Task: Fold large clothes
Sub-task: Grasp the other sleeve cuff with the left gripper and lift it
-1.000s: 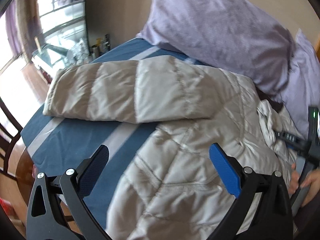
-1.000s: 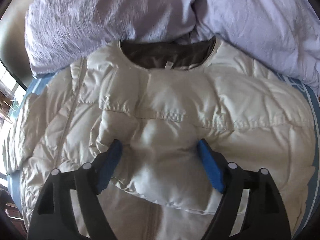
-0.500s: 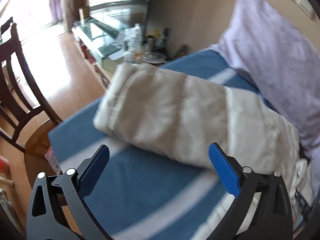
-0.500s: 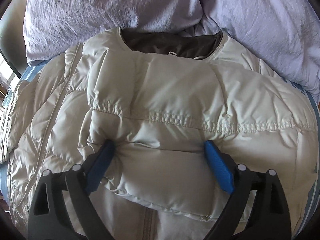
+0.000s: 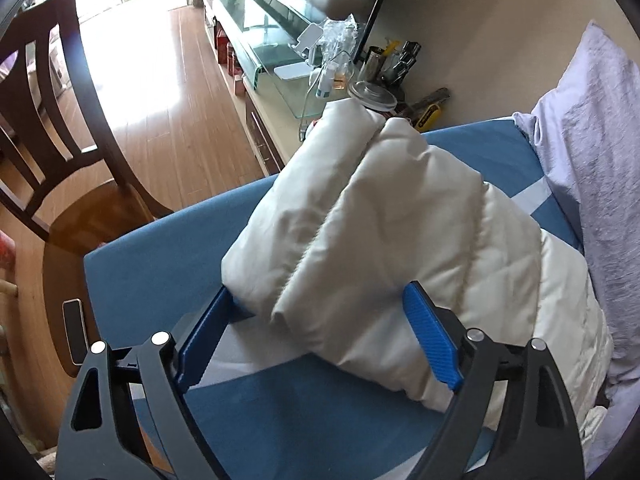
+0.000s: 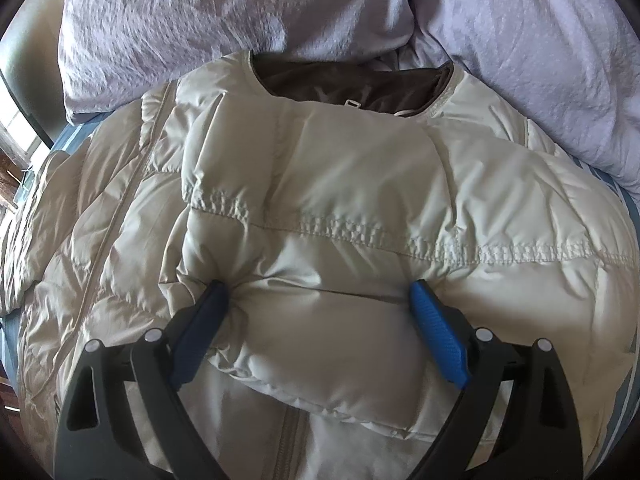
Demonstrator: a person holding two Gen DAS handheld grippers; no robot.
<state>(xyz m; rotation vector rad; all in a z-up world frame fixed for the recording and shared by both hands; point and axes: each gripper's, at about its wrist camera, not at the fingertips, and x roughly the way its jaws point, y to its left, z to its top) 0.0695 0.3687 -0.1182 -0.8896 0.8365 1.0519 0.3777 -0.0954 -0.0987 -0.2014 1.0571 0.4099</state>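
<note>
Jacket point(image 6: 340, 184) sleeve point(image 5: 360, 232) is straddled by the open left hand-held gripper point(image 5: 320, 328); the right hand-held gripper point(image 6: 320, 316), seemingly unclenched, presses padding that may spring back, undoing the fold.

Left gripper point(image 5: 320, 320) fingers spread wide around cream jacket sleeve point(image 5: 360, 232) on blue bed point(image 5: 168, 272)

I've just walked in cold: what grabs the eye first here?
A puffy cream jacket spread over the blue bed, collar toward the lilac pillows. The left gripper straddles its loose sleeve; the right gripper presses on the folded sleeve.
</note>
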